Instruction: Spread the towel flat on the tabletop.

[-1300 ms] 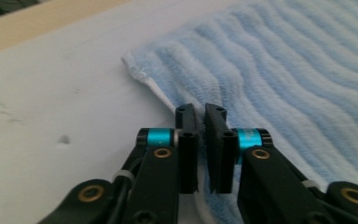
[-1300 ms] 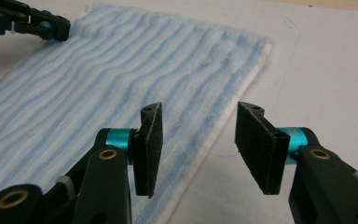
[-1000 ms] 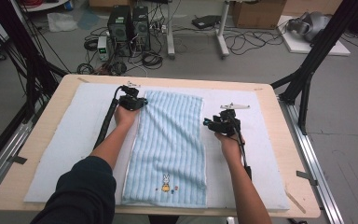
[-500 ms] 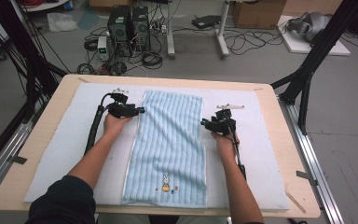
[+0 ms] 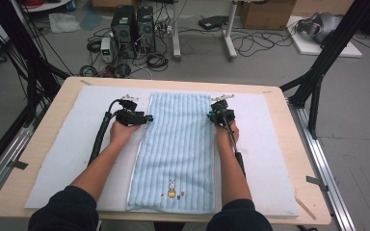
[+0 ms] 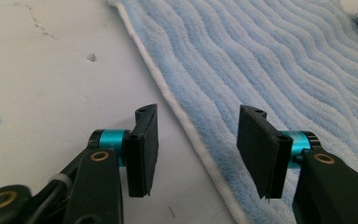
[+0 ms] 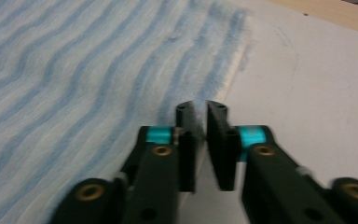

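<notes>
- A person sits at a wooden table [image 5: 43,159] covered by a white mat [image 5: 72,159], holding a two-jaw gripper in each hand; both forearms reach in from the bottom of the high view.
- The left gripper [image 5: 148,118] sits at the left long edge of a light blue striped towel [image 5: 176,149], towards the far end. Seen from the left gripper view, its jaws are parted and grasp nothing: they straddle the towel's white hem [image 6: 191,135], one jaw over the mat, one over the towel. They have just been opening and then easing in a little.
- The towel lies flat and lengthwise in the middle of the mat, with a small rabbit motif [image 5: 172,188] at the near end. No fold or lifted corner is visible.
- The right gripper [image 5: 215,115] sits at the towel's right long edge, level with the left one. In the right gripper view its jaws are nearly together, a thin gap between them, and have just been closing; the picture is blurred, so I cannot tell whether they pinch the hem.
- Judging by this, the work is at its start: both edges are being taken hold of, and any lifting or folding is yet to come.
</notes>
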Tool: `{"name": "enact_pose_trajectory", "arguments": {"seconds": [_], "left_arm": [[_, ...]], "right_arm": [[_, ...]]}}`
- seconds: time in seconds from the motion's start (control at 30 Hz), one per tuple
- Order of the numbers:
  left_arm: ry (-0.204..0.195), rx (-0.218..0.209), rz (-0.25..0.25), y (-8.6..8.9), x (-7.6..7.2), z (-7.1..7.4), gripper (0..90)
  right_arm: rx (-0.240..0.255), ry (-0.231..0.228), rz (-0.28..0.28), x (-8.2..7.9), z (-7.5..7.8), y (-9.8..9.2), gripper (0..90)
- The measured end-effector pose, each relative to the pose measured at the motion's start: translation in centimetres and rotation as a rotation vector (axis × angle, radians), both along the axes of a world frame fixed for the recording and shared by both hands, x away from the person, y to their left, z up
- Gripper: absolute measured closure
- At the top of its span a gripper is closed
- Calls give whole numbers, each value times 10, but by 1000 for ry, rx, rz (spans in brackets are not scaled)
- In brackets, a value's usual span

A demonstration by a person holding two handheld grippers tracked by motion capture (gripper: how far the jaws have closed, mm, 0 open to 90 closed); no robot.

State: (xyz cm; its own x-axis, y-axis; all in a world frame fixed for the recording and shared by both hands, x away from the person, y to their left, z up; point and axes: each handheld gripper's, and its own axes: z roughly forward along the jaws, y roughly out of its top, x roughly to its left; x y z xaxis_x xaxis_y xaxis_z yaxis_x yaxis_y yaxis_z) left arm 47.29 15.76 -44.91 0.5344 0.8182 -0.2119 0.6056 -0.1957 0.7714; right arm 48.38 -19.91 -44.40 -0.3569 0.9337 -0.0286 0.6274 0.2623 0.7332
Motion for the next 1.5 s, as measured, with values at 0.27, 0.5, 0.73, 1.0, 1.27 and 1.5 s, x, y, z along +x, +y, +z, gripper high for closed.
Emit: {"name": "enact_pose_trajectory", "arguments": {"seconds": [0.27, 0.5, 0.73, 1.0, 1.27, 1.5], "left_arm": [[-16, 29, -62, -3, -11, 0, 558], [-55, 84, -73, -8, -17, -1, 873], [-51, 59, 31, -5, -5, -2, 878], [-51, 4, -14, 3, -4, -2, 608], [-103, -107, -97, 15, -40, 2, 378], [-141, -83, -136, 23, -86, 9, 349]], "right_arm": [[178, -13, 100, -34, 11, -23, 566], [84, 15, 183, -63, 7, -13, 592], [55, 11, 173, -54, -2, -9, 874], [71, -16, 122, -48, -4, -8, 731], [94, -30, 119, -82, 8, -14, 361], [101, -49, 135, -128, 19, -20, 370]]}}
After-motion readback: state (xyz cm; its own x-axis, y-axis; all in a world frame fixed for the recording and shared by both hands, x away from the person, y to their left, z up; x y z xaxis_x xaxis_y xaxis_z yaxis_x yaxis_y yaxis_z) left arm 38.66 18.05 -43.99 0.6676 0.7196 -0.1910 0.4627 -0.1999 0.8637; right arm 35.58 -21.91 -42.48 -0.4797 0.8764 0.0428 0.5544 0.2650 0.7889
